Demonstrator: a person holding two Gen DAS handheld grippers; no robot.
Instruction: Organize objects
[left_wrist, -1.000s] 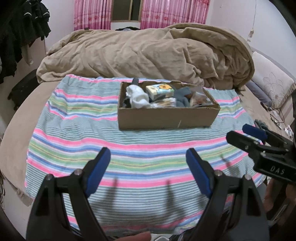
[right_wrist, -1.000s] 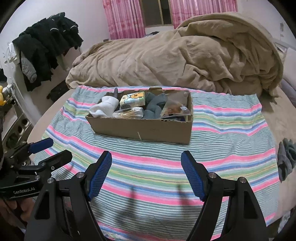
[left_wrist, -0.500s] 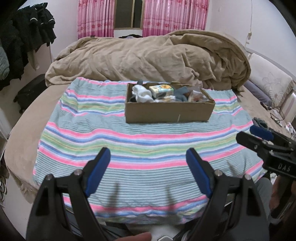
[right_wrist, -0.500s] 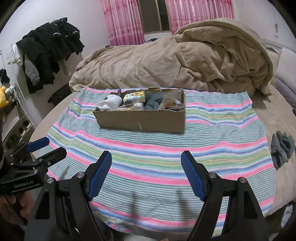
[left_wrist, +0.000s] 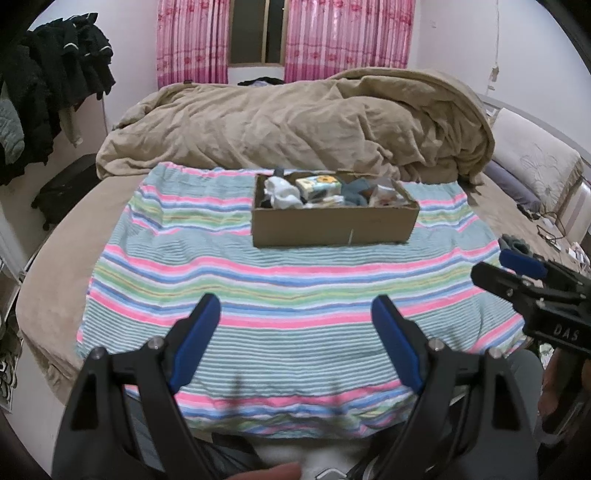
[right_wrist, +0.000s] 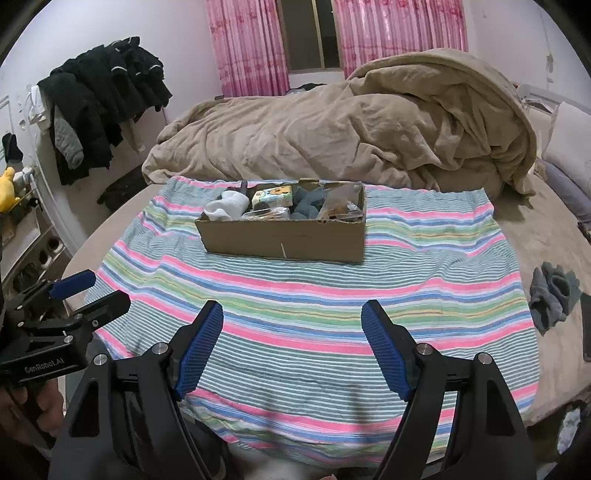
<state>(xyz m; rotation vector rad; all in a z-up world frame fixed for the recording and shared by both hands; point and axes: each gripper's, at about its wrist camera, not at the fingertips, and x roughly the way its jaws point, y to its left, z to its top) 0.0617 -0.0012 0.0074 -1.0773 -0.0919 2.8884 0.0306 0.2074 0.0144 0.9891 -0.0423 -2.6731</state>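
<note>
1. The brown cardboard box (left_wrist: 334, 227) (right_wrist: 284, 238), open-topped and rectangular, is packed with white socks (left_wrist: 282, 194), a small printed carton (left_wrist: 319, 185) and dark grey cloth (left_wrist: 356, 192).
2. It sits on the striped blanket (left_wrist: 280, 295) on the bed, well ahead of both sets of fingers.
3. The left gripper (left_wrist: 295, 341) and right gripper (right_wrist: 291, 343) hold nothing, fingers spread wide.
4. Compared with a second ago, the box looks farther off and more blanket shows before the fingers.
</note>
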